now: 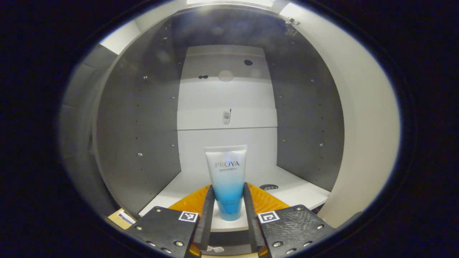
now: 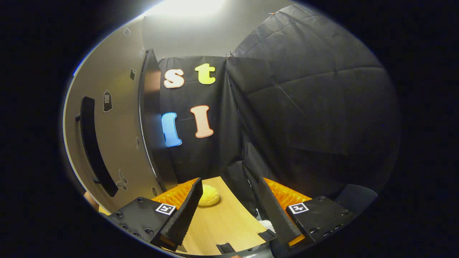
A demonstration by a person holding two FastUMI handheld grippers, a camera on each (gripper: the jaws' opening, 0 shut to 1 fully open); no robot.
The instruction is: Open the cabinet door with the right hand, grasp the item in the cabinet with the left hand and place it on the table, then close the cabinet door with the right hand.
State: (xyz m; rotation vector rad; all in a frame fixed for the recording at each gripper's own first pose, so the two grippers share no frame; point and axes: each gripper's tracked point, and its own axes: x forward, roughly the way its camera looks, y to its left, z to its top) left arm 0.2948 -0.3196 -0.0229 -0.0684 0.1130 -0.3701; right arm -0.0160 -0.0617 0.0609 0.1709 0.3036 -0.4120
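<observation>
Door (image 2: 118, 143) open; tube (image 1: 226, 179) upright on the cabinet shelf (image 1: 297, 190), left gripper (image 1: 228, 204) fingers flanking its lower end, contact unclear; right gripper (image 2: 229, 204) spread, empty; lifting out, placing, closing remain.

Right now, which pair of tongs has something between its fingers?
The left tongs: a white-and-blue tube stands between their fingers inside the cabinet. The right tongs gape over the wooden table.
</observation>
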